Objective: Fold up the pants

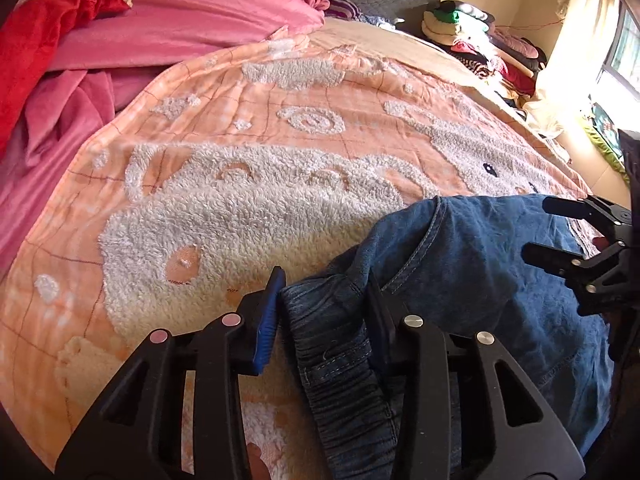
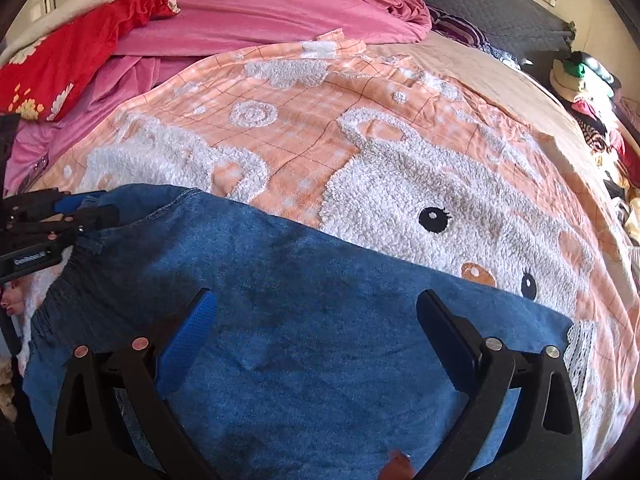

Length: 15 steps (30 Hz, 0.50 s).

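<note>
Blue denim pants [image 2: 304, 264] lie flat on the bed, with the elastic waistband [image 1: 332, 356] at their left end and a white lace hem [image 2: 580, 344] at their right. My left gripper [image 1: 324, 292] straddles the bunched waistband corner, and both pads press on the fabric. In the right wrist view the left gripper [image 2: 80, 210] shows at the left edge, clamped on that same corner. My right gripper [image 2: 316, 300] hovers over the middle of the pants, jaws wide apart, nothing between them. In the left wrist view the right gripper [image 1: 560, 232] stands open at the right edge.
An orange blanket [image 1: 280, 128] with fleecy white animal shapes covers the bed under the pants. A pink duvet [image 2: 280, 12] and a red floral blanket [image 2: 60, 68] are heaped at the back left. A pile of clothes [image 1: 480, 40] sits at the back right, near a sunlit window [image 1: 624, 52].
</note>
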### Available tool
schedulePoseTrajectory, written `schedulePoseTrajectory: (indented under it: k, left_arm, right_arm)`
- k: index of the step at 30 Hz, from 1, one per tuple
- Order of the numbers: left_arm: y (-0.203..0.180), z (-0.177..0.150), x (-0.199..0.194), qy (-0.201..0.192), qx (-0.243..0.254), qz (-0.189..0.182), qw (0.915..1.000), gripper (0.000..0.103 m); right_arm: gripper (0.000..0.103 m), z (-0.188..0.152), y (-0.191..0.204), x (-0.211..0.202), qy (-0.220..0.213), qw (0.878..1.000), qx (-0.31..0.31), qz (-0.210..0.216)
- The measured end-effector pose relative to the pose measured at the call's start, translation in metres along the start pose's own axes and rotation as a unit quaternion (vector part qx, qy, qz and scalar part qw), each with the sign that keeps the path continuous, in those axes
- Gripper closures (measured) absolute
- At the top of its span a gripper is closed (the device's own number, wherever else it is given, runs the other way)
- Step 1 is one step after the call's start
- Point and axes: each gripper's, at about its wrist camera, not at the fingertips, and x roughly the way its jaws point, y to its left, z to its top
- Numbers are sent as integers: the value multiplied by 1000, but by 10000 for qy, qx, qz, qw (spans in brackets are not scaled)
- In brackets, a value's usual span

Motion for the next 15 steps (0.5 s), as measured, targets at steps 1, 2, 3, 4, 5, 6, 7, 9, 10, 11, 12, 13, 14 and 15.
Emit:
schedulePoseTrajectory:
  k: [1,2,3,4,5,6,7,9,10,11,12,13,14,15]
  left_arm:
    - [-2,0,-8,-104,52,-4,9999,72]
    - [-5,-1,-14,-193,123,12,9997,72]
    - [-9,-2,-22,-281,211,20,9994,72]
    - [-12,-3,-29,-340,280,-12,9990,72]
    - [-15,-4,-35,-398,333,-55,9986,72]
    - [-18,-6,-41,-441,384,-62,9983,72]
    - [-21,-7,-45,-467,444,-38,9979,72]
    - [-26,-10,-53,-518,559,-16,9971,72]
    - [-28,-12,-57,-537,586,-29,9968,72]
    - [-30,-13,-60,-550,615,-58,9966,72]
    - [-31,-14,-61,-542,635,-61,9965,72]
    - [-33,-15,-62,-536,646,-44,9965,72]
    - [-35,-16,-63,-536,662,-26,9964,72]
    - [-36,-18,-63,-533,690,-5,9962,72]
  right_arm:
    - [4,2,0,1,-6,10000,-83,6]
    - [4,4,-1,1,-17,9999,-141,14]
    - [4,7,-2,1,-20,9998,-196,24]
    - [4,9,-2,1,-48,9997,-234,51]
    - [4,11,-3,0,-97,9995,-297,95]
    - [4,13,-2,-2,-184,9989,-393,147]
    - [4,15,-1,-3,-220,9984,-480,188]
    - [4,19,3,-4,-228,9973,-659,209]
    - [5,22,6,-3,-192,9965,-784,221]
    - [5,23,9,-1,-141,9955,-914,195]
    - [5,25,12,1,-100,9942,-1061,141]
    - [8,27,17,4,-33,9924,-1220,156]
    - [12,27,20,6,15,9910,-1321,212]
    - [31,27,24,7,44,9896,-1410,267]
